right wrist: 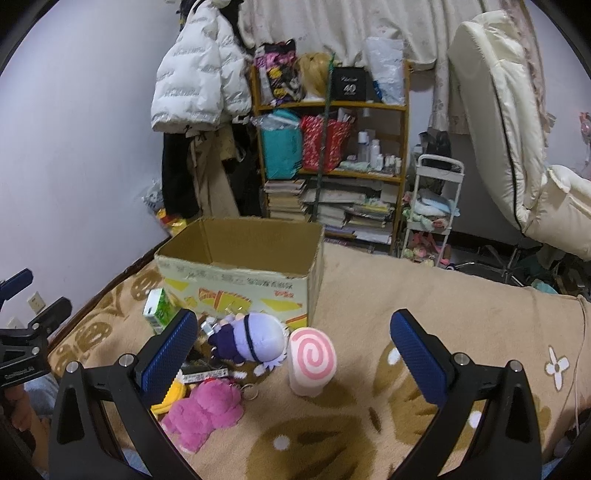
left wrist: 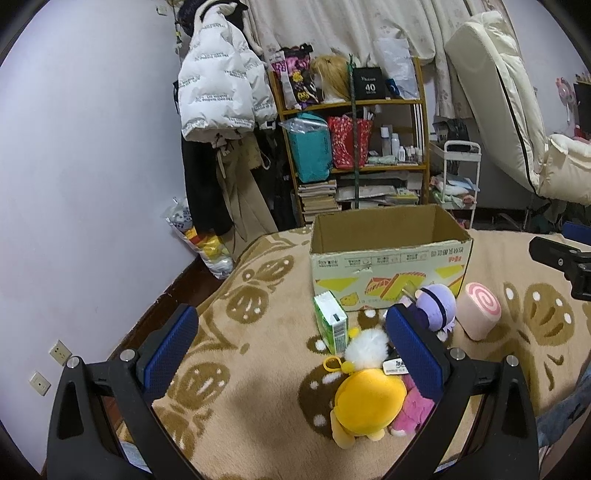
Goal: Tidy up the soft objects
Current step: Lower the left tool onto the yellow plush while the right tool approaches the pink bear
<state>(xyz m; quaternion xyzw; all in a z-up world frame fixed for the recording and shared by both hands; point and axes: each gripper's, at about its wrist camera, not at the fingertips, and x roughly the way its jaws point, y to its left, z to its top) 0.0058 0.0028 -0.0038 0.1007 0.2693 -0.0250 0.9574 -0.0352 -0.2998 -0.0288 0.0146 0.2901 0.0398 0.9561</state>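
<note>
the left gripper (left wrist: 291,354), jaws apart, has a yellow plush (left wrist: 364,400) low by its right finger, while the right gripper (right wrist: 295,358), jaws apart, frames an upright pink swirl roll plush (right wrist: 313,360) dead ahead, nearer it, before the open cardboard box (right wrist: 236,273); only the left view shows the yellow plush whole.

The wall (left wrist: 92,147) is pale purple. A soft tan blanket (right wrist: 424,295) with brown butterflies covers the floor. A wooden shelf (left wrist: 351,105) stands at the back, full of bags, bottles and books. A white puffy coat (left wrist: 218,85) hangs beside it. Cream curtains (left wrist: 332,22) hang behind. A small white cart (right wrist: 432,210) stands near a cream chair (right wrist: 517,129).
</note>
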